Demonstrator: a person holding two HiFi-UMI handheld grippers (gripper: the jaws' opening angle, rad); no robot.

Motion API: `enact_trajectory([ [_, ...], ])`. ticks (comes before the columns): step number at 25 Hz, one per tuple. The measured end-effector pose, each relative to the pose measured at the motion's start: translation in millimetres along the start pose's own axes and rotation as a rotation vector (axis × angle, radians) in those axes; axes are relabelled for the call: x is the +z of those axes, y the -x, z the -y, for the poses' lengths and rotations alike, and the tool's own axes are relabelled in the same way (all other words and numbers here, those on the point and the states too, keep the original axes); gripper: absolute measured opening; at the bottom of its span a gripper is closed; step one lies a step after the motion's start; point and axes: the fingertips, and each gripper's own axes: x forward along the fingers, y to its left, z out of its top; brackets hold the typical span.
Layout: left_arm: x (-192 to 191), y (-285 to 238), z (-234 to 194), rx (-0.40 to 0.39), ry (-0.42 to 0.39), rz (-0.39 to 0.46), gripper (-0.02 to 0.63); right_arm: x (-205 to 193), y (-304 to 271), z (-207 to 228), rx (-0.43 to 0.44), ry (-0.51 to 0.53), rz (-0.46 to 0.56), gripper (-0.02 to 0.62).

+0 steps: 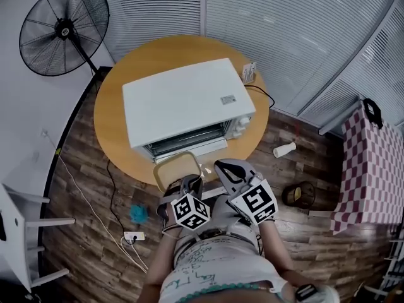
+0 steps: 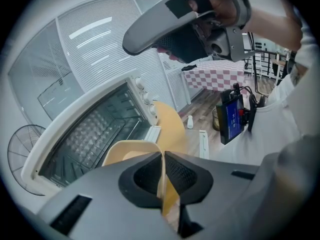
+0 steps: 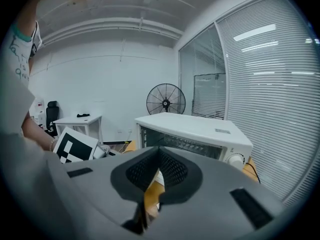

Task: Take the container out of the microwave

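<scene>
You are in an office: glass walls with white blinds [image 1: 297, 36] stand around you, and a white desk [image 3: 77, 120] and a black office chair [image 3: 52, 114] sit by the far wall

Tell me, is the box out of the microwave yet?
Done: the cream plastic container is clear of the open white microwave. In hand: the fingers of the left gripper pinch its rim. Left: probably setting it on the round wooden table and letting go.

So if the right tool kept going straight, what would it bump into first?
Probably the microwave: the right tool points at its open front, though how far off that is remains unclear.
</scene>
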Motion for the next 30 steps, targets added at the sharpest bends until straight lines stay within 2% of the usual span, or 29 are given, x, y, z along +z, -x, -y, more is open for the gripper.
enact_trajectory([
  [5, -3.3, 0.5, 5.8, -0.004, -0.004, -0.007, 0.029, -8.7, 2.6, -3.2, 0.0, -0.007, -0.032, -0.006],
  [30, -6.3, 8.4, 22.8, -0.018, -0.014, -0.002, 0.029, -10.3, 6.6, -26.0, 0.037, 0.013, -0.033, -0.006],
])
